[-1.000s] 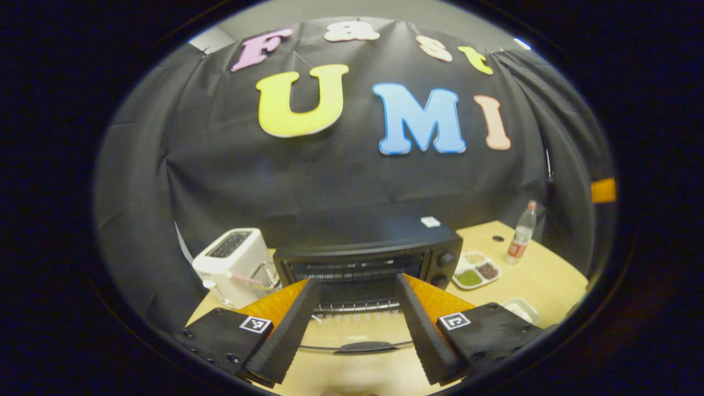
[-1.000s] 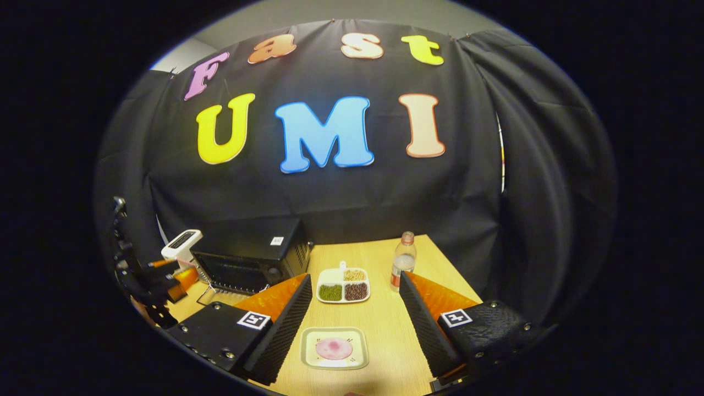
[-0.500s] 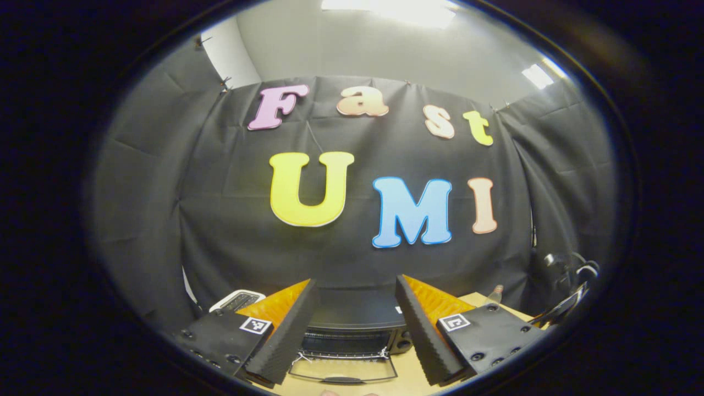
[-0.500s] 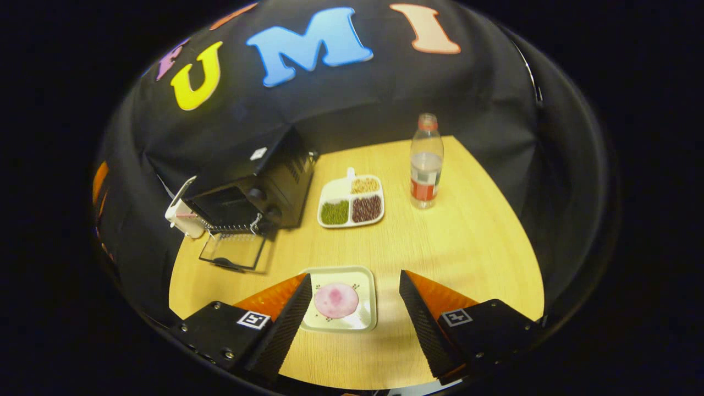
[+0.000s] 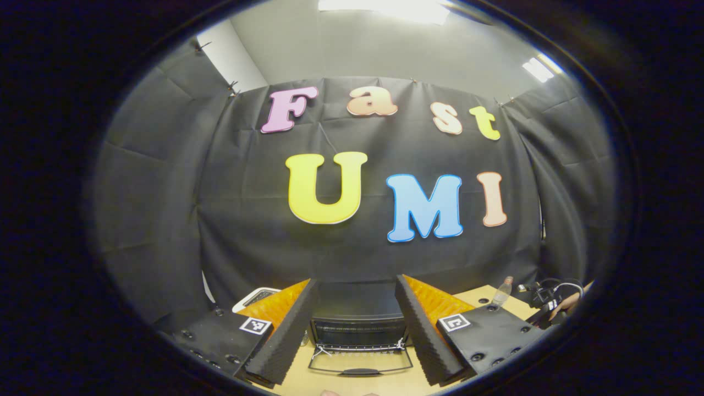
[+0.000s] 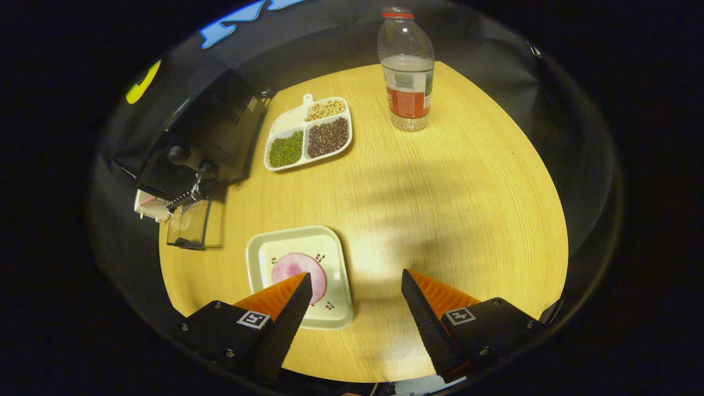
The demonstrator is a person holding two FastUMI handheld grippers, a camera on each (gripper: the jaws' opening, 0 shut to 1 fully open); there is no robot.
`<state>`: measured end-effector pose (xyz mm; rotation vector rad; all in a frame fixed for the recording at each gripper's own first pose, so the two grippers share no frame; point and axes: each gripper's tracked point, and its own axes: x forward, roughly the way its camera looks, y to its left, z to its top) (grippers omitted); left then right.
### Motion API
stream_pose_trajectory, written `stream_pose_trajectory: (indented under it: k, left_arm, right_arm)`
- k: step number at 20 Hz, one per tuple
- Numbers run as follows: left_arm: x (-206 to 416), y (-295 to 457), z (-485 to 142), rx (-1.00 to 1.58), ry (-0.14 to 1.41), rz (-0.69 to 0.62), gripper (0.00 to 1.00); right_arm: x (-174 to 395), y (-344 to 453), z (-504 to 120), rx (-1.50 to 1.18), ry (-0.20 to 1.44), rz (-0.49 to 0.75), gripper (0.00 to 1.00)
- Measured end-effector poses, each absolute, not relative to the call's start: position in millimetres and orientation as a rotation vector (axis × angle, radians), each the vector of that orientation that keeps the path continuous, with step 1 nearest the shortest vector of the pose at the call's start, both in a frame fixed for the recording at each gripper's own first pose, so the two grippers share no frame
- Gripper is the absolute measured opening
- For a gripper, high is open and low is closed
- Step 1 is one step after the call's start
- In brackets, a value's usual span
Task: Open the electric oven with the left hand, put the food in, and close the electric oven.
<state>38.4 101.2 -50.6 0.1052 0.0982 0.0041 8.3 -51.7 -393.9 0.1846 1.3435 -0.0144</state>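
Black oven (image 5: 357, 316) stands door-down (glass flat on table), both tools (image 5: 355, 330) (image 6: 355, 316) spread wide, gripping nothing

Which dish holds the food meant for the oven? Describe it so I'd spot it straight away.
On the wooden table, look near the front edge, well away from the black oven. There sits a pale square plate with one round pink slice on it; the other dish, a divided tray, holds green, dark and tan beans instead.
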Motion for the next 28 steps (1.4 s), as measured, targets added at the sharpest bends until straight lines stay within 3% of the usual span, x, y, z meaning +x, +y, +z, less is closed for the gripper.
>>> stream_pose_trajectory:
  k: [1, 2, 11, 14, 15, 17, 18, 19, 28]
  left_arm:
    - [35.3, 104.2, -54.9, 0.100, 0.109, 0.011, 0.95]
    - [34.8, 106.3, -55.7, 0.098, 0.114, 0.019, 0.99]
    - [32.7, 119.4, -59.9, 0.100, 0.126, 0.047, 0.99]
    - [31.6, 124.0, -60.8, 0.094, 0.128, 0.057, 0.98]
    - [30.8, 124.6, -60.9, 0.090, 0.128, 0.057, 0.96]
    - [31.6, 123.1, -60.8, 0.081, 0.128, 0.055, 0.95]
    - [31.7, 121.9, -59.5, 0.078, 0.128, 0.053, 0.98]
    - [32.8, 120.8, -58.8, 0.076, 0.126, 0.050, 0.98]
    - [35.9, 81.4, -49.5, 0.063, 0.126, 0.019, 0.95]
  right_arm:
    - [9.6, -51.0, -399.5, 0.162, 1.363, -0.013, 0.99]
    - [10.6, -51.5, -403.2, 0.132, 1.379, -0.018, 0.99]
    - [13.6, -39.9, -436.4, -0.066, 1.454, -0.012, 0.98]
    - [14.0, -36.1, -432.0, -0.041, 1.454, 0.009, 0.77]
    - [15.9, -32.4, -429.1, -0.029, 1.452, 0.042, 0.76]
    - [11.1, -32.8, -430.7, 0.010, 1.487, 0.025, 0.23]
    - [19.9, -41.5, -432.8, 0.015, 1.463, 0.000, 0.23]
    - [14.6, -41.9, -424.0, 0.048, 1.491, -0.007, 0.00]
    - [2.7, -38.0, -429.9, 0.378, 1.427, 0.109, 0.01]
